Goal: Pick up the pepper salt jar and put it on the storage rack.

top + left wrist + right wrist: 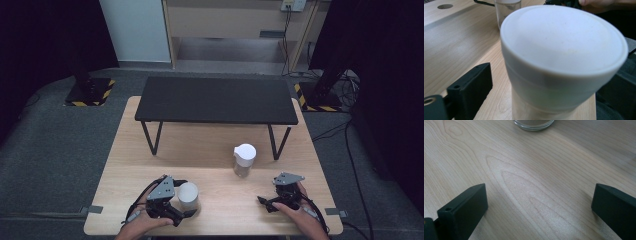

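Note:
A small jar with a white lid [188,195] [564,55] stands near the table's front edge on the left. My left gripper [186,198] [547,80] reaches around it from the left, one jaw on each side. In the left gripper view a strip of wood shows between the left jaw and the jar's wall, so the jaws stand open. A second glass jar with a white lid [244,159] [506,11] [534,123] stands farther back, right of centre. My right gripper [263,203] [540,191] rests low at the front right, open over bare wood, pointing towards that jar.
A low black stand [215,100] on thin legs spans the far half of the wooden table [210,145]. The person's hands come in at the bottom edge. Dark floor, cables and yellow-black marked bases lie beyond the table.

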Motion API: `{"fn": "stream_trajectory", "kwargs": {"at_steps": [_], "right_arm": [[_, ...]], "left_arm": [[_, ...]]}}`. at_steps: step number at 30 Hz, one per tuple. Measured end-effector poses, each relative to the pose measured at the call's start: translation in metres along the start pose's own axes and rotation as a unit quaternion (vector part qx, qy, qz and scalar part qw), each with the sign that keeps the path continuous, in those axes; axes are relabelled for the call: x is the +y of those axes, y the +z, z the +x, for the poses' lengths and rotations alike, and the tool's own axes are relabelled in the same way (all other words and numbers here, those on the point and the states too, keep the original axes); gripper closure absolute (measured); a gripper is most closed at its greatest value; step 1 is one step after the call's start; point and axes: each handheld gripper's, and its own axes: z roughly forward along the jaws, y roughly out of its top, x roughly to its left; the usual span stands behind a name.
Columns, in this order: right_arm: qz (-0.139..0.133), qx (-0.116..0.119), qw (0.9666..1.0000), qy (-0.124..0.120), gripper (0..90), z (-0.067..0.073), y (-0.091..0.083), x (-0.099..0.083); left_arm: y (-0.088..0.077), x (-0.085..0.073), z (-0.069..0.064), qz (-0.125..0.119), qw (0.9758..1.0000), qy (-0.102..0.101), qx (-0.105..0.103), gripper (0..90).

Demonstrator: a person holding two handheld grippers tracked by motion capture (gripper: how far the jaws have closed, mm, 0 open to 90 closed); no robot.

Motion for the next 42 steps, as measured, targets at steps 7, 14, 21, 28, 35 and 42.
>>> {"fn": "stream_trajectory", "kwargs": {"at_steps": [7,14,21,28,35,42], "right_arm": [[0.0,0.0,1.0,0.0,1.2,0.0,0.0,0.0],[0.0,0.0,1.0,0.0,1.2,0.0,0.0,0.0],[0.0,0.0,1.0,0.0,1.2,0.0,0.0,0.0],[0.0,0.0,1.0,0.0,1.2,0.0,0.0,0.0],[0.0,0.0,1.0,0.0,1.2,0.0,0.0,0.0],[0.0,-0.001,1.0,0.001,1.2,0.001,0.0,0.0]], "left_arm": [[0.002,-0.001,0.0,-0.018,0.9998,0.006,-0.01,18.6],[-0.001,-0.002,0.002,-0.023,0.9997,0.002,-0.012,32.5],[-0.002,-0.001,0.001,-0.021,0.9997,0.0,-0.008,32.8],[-0.011,-0.002,0.002,-0.036,0.9993,-0.007,-0.008,32.9],[-0.018,0.004,0.002,-0.025,0.9997,0.002,0.003,32.9],[-0.028,0.008,0.005,-0.032,0.9995,-0.001,0.008,32.9]]}}
